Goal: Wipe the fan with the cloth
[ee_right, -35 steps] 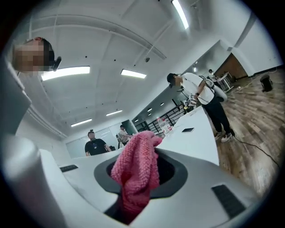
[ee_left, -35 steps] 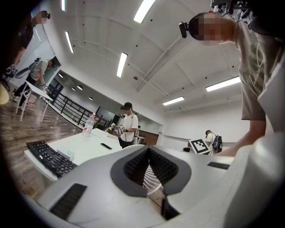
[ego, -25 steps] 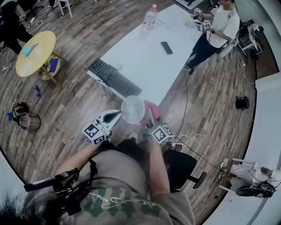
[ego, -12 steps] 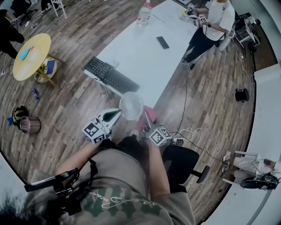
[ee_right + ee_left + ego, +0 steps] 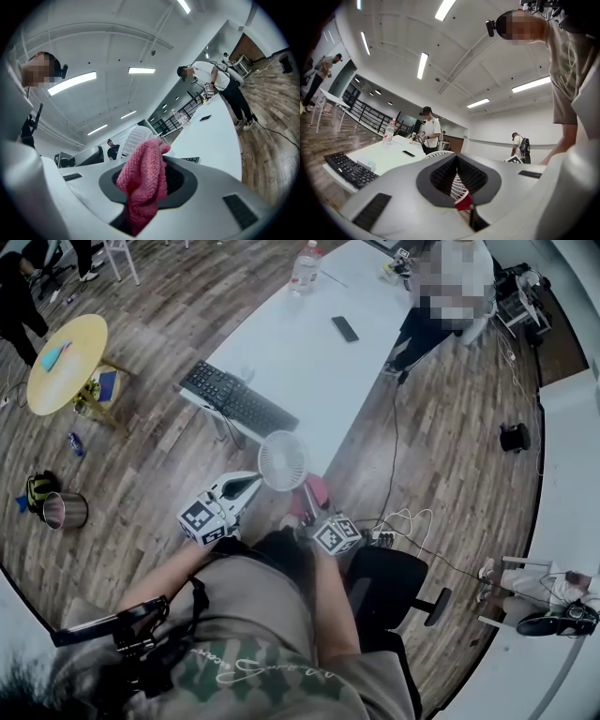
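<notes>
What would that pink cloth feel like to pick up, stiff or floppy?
Likely floppy: the cloth bunches into soft folds between the jaws gripping it. Its knitted texture suggests it is light and not slippery.

A black keyboard (image 5: 236, 399) lies at the near end of a long white table (image 5: 291, 352), with a dark phone (image 5: 344, 329) farther along and a clear bottle (image 5: 305, 266) at the far end. A round yellow table (image 5: 66, 367) stands well apart on the wooden floor (image 5: 159, 465), with a metal pail (image 5: 64, 510) near it.
</notes>
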Available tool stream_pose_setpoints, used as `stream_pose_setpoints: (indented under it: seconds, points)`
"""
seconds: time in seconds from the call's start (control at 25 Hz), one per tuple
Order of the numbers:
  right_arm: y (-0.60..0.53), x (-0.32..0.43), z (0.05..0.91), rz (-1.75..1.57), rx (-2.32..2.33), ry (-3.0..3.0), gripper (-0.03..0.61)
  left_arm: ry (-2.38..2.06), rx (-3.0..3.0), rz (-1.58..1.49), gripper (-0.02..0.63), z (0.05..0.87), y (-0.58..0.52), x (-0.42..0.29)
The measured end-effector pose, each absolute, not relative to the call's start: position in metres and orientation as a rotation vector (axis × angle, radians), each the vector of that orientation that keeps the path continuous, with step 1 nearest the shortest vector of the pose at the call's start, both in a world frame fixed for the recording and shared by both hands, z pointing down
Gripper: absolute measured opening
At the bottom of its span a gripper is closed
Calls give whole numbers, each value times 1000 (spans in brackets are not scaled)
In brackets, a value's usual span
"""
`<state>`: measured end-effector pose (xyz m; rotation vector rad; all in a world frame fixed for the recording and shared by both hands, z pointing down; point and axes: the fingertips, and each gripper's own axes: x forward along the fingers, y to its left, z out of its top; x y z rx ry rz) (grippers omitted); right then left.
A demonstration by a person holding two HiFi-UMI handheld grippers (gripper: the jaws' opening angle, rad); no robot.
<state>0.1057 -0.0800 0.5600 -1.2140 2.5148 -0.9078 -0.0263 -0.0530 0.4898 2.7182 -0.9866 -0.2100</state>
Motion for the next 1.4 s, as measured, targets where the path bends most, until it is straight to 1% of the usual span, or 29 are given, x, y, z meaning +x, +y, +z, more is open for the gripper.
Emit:
stream_pose_setpoints:
  seconds: [0.2,0.44,0.56,0.64,0.76,0.92,1.16,1.4]
  points:
    - [-70,98,570,-909,-1183,2580,98,-979,2719,-211,-11,490,-54,-24]
    - [-35,74,591,-834,-1046,2870,100,-1002,2708,-229,-11,491,-54,-23]
    - [-46,99,573,-766,-1127,2810,100,-1022,2692,-240,-11,490,-57,-23]
    - [-59,111,545,-688,-1108,2778,100,-1041,2670,-245,-12,491,-61,-21]
    - [-83,111,510,-575,-992,2838,100,-1095,2638,-257,-11,489,-71,-14]
    - [-107,99,502,-445,-833,3006,112,-1181,2604,-254,-11,489,-83,-2]
    - [-136,112,517,-541,-766,2988,107,-1322,2542,-225,-11,494,-94,1]
    - [-150,85,527,-562,-536,3053,107,-1459,2496,-189,-12,496,-105,-9]
